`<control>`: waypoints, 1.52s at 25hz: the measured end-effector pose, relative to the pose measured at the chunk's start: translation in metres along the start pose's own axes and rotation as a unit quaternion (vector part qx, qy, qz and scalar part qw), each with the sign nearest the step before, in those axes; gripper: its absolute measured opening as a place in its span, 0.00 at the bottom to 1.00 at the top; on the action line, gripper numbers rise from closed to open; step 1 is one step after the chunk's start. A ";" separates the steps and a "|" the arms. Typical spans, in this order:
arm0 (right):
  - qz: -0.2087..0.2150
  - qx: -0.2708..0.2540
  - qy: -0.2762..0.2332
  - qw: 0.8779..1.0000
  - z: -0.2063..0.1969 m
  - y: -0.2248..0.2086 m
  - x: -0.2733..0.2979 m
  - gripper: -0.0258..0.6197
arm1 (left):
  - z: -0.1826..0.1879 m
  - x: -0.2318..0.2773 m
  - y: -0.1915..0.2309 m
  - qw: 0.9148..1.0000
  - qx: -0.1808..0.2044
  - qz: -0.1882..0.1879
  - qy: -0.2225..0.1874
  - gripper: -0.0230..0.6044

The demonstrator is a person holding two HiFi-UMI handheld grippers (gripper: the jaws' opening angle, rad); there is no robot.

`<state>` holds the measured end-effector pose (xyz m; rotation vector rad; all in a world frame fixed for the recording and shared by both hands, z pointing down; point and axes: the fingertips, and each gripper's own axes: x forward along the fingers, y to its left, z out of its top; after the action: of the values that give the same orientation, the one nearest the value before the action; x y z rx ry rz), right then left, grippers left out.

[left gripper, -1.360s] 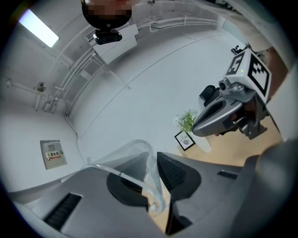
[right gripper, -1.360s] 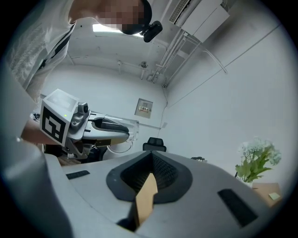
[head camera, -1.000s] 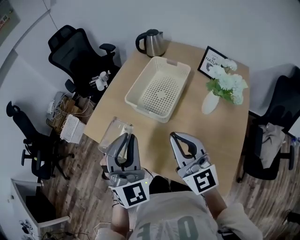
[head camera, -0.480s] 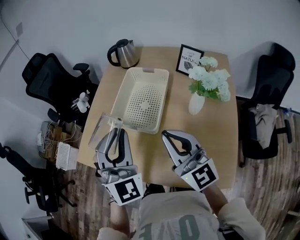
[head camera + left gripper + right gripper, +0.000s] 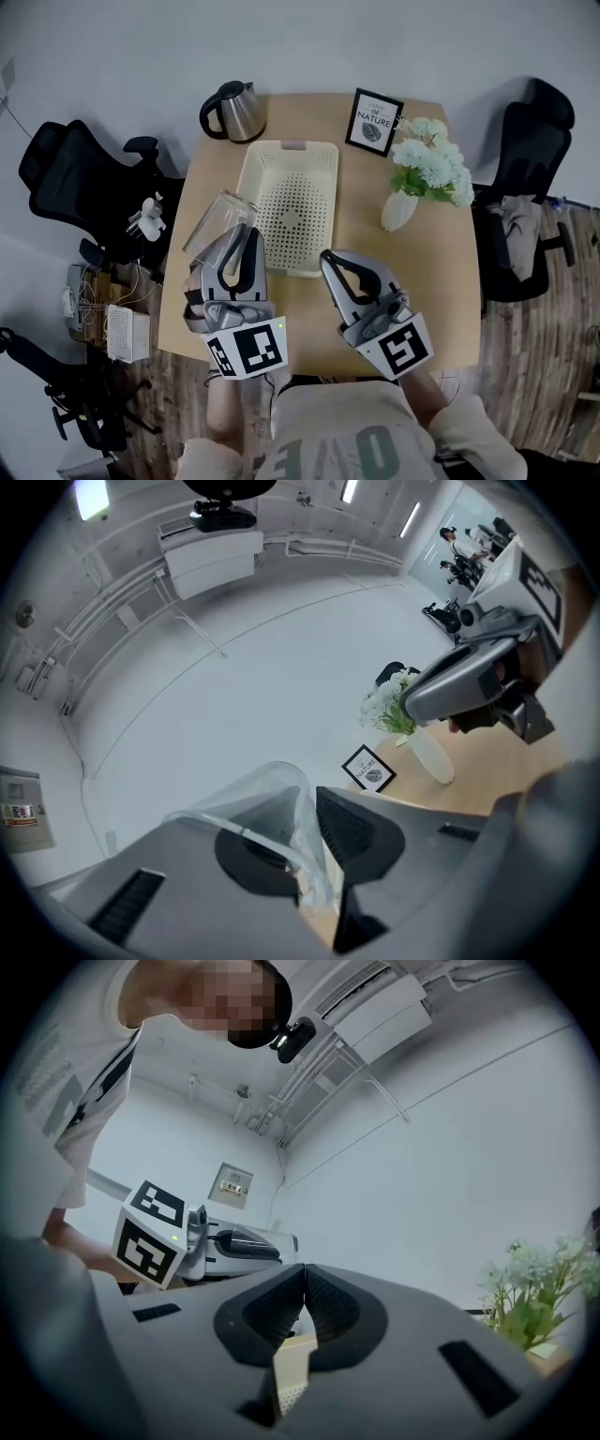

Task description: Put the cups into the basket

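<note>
Clear cup point(image 5: 216, 219), likely light, thin and crushable, is pinched by 1 wall inside the left gripper point(image 5: 246, 244); right gripper point(image 5: 338, 266) closed, empty.

The right gripper point(image 5: 305, 1271) has its jaws closed tip to tip above the cream basket point(image 5: 294, 1369), with flowers point(image 5: 539, 1283) at the right.

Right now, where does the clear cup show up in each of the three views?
Head view: left of centre, the clear cup held in the left gripper, beside the basket's left wall.
Left gripper view: bottom centre, the clear cup pinched between the jaws.
Right gripper view: not visible.
Shared landmark: white flowers, right of centre in the head view, on the right in both gripper views.
</note>
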<state>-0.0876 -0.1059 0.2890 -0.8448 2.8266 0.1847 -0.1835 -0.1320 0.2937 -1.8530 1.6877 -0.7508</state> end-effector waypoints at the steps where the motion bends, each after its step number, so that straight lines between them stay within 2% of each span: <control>1: -0.004 -0.001 0.001 1.000 -0.001 0.001 0.003 0.04 | -0.004 0.007 0.000 1.000 0.002 -0.011 0.002 0.15; 7: -0.019 -0.005 0.011 1.000 -0.006 0.000 0.018 0.04 | -0.029 0.051 -0.019 0.993 0.013 -0.106 0.042 0.15; 11: -0.026 -0.006 0.009 1.000 -0.006 -0.005 0.026 0.04 | -0.044 0.075 -0.031 0.986 0.036 -0.146 0.066 0.15; 15: -0.027 -0.004 0.018 0.999 -0.013 -0.008 0.030 0.04 | -0.063 0.099 -0.047 0.976 0.057 -0.192 0.085 0.15; 18: -0.025 -0.002 0.025 0.999 -0.018 -0.010 0.031 0.04 | -0.086 0.119 -0.065 0.965 0.071 -0.227 0.108 0.15; 21: -0.026 0.002 0.031 0.999 -0.023 -0.013 0.032 0.04 | -0.115 0.139 -0.086 0.951 0.091 -0.261 0.141 0.15; 30: -0.036 0.016 0.051 0.998 -0.040 -0.029 0.027 0.04 | -0.178 0.162 -0.146 0.895 0.126 -0.358 0.235 0.15; 35: -0.049 0.021 0.052 0.997 -0.046 -0.042 0.024 0.04 | -0.196 0.169 -0.174 0.871 0.156 -0.389 0.256 0.15; 38: -0.050 0.023 0.056 0.997 -0.052 -0.046 0.023 0.04 | -0.208 0.169 -0.189 0.853 0.184 -0.408 0.270 0.15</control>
<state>-0.0886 -0.1654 0.3315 -1.0131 2.8707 0.0598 -0.1844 -0.2857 0.5836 -2.1556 0.8173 -1.9345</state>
